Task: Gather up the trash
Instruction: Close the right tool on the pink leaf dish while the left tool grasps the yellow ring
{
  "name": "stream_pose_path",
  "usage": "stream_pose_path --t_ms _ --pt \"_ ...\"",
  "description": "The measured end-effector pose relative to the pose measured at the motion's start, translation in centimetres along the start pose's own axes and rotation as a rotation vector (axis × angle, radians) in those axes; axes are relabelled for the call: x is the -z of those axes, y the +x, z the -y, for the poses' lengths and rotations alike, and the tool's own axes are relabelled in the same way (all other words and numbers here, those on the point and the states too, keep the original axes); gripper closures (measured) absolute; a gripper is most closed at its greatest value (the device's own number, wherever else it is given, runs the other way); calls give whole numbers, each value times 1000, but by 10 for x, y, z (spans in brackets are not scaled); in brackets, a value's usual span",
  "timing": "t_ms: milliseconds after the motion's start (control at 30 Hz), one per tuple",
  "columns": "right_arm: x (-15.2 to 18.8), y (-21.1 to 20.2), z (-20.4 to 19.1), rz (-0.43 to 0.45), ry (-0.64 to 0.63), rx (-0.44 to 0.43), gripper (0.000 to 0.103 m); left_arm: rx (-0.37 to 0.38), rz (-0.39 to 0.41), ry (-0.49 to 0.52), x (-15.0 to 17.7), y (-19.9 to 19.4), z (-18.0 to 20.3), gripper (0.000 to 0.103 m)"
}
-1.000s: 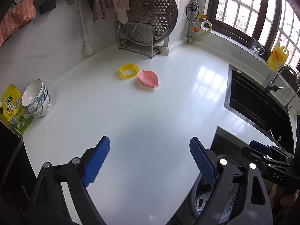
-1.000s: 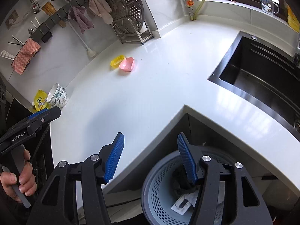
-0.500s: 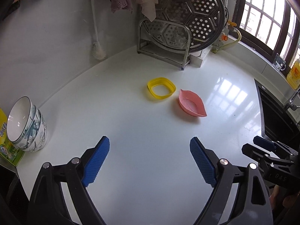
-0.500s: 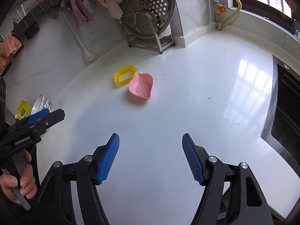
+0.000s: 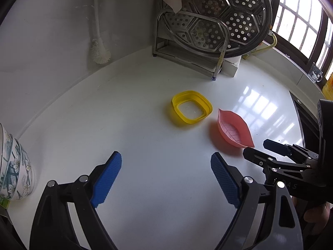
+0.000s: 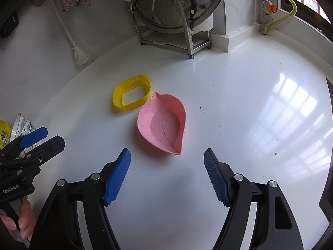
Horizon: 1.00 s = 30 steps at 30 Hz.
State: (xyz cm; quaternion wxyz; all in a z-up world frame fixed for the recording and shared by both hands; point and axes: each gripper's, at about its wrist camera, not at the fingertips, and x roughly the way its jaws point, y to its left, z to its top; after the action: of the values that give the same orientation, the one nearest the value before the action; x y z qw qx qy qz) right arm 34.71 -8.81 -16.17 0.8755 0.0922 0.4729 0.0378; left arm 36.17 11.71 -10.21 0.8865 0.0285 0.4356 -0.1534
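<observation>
Step in hand, my read: approach to pick up trash from glossy white worktop (image 6: 239,108).

Pink leaf-shaped plastic dish (image 6: 162,125) lies mid-worktop, just beside yellow square plastic ring (image 6: 131,95), both short of steel rack at back wall.

Right hand-held gripper (image 6: 166,177) pitched down, jaws opening, nothing between; dish just ahead. I'd straddle dish across narrow width, grip rim.

Left hand-held gripper (image 5: 166,181) released, empty, aimed toward ring.

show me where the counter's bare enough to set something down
Bare: the wide stretch right of the pink leaf dish toward the sink edge, and the near counter. Crowded: the steamer rack and yellow ring.
</observation>
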Motion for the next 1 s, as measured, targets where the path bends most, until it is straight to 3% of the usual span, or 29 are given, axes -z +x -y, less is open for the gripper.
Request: stream_pose_path --t_ms 767,867,1000 --pt "-23 42 -12 4 -38 74 33 -12 -2 -23 -16 29 -9 16" --pt "-24 41 -9 15 -34 67 42 -9 -1 -30 -19 33 -6 16" --pt "-23 39 2 22 -10 66 42 5 -17 -42 -26 44 1 16"
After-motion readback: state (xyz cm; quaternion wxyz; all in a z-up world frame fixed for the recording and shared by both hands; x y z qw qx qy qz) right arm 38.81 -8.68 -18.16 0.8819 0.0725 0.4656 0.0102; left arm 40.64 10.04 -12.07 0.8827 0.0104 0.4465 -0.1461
